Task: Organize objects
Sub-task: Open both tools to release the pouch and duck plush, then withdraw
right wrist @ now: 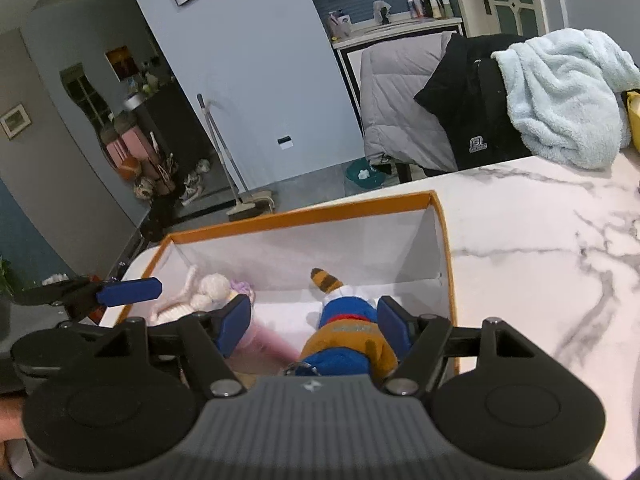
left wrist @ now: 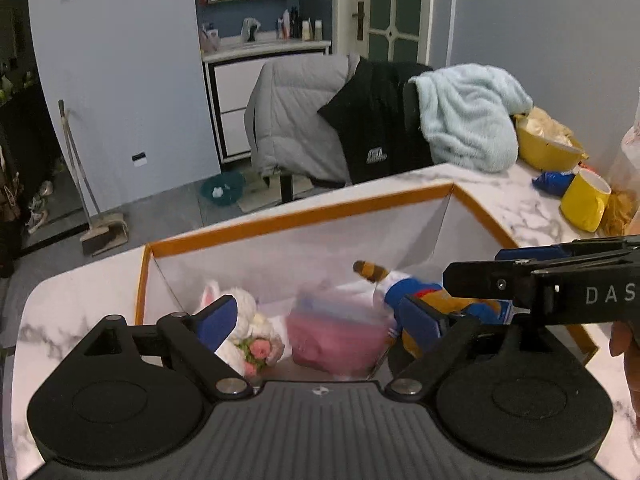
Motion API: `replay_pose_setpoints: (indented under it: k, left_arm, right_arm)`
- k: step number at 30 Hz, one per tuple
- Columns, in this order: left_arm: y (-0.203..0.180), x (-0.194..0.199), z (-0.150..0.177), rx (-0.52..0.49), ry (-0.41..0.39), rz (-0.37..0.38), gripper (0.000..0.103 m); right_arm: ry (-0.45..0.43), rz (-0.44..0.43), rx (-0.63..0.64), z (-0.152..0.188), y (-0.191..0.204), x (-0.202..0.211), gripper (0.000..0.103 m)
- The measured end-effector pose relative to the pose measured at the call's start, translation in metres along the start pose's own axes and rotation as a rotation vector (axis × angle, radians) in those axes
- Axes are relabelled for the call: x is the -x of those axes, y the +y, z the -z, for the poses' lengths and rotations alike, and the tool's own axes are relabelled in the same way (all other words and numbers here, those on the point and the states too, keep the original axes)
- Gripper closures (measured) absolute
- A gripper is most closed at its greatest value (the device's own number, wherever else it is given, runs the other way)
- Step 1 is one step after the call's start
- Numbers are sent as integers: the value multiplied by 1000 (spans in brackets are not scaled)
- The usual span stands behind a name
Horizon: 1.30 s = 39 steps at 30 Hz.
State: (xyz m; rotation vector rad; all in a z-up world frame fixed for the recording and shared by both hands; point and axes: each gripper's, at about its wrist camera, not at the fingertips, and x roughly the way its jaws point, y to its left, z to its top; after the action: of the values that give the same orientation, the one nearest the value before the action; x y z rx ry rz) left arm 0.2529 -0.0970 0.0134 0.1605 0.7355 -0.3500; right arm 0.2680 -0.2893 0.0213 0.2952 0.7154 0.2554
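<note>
**Orange-rimmed box holds three items, both grippers spread above it**

Orange-edged box with white inner walls sits on the marble table. Inside, seen from the left wrist: white plush bunny with a pink flower at the left, a pink translucent bag in the middle, and a blue-and-orange plush doll with a striped brown tail at the right. Bag is blurred, so contents can't be read.

Left gripper: fingers spread wide, blue pads either side of the bag, nothing pinched. Left pad overlaps the bunny in the view; actual contact unclear.

Right gripper: also spread. Doll lies between the pads, close to the right pad, with a gap on the left side. Looks released rather than clamped, but contact at the right pad can't be ruled out from this angle.

Off to the far right on the table: yellow mug, yellow bowl, light blue fleece draped over a chair.
</note>
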Motion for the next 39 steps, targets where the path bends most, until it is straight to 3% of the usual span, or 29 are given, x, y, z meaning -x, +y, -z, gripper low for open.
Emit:
replay_pose_setpoints:
  k: [19, 31, 39]
  left_arm:
    - [0, 72, 2, -43, -48, -20, 0]
    - [20, 120, 35, 21, -74, -13, 0]
    - [18, 132, 70, 44, -59, 22, 0]
  right_arm:
    - [-44, 14, 113, 8, 30, 76, 31]
    - [-53, 65, 174, 31, 42, 120, 29]
    - [-41, 89, 138, 69, 31, 137, 27]
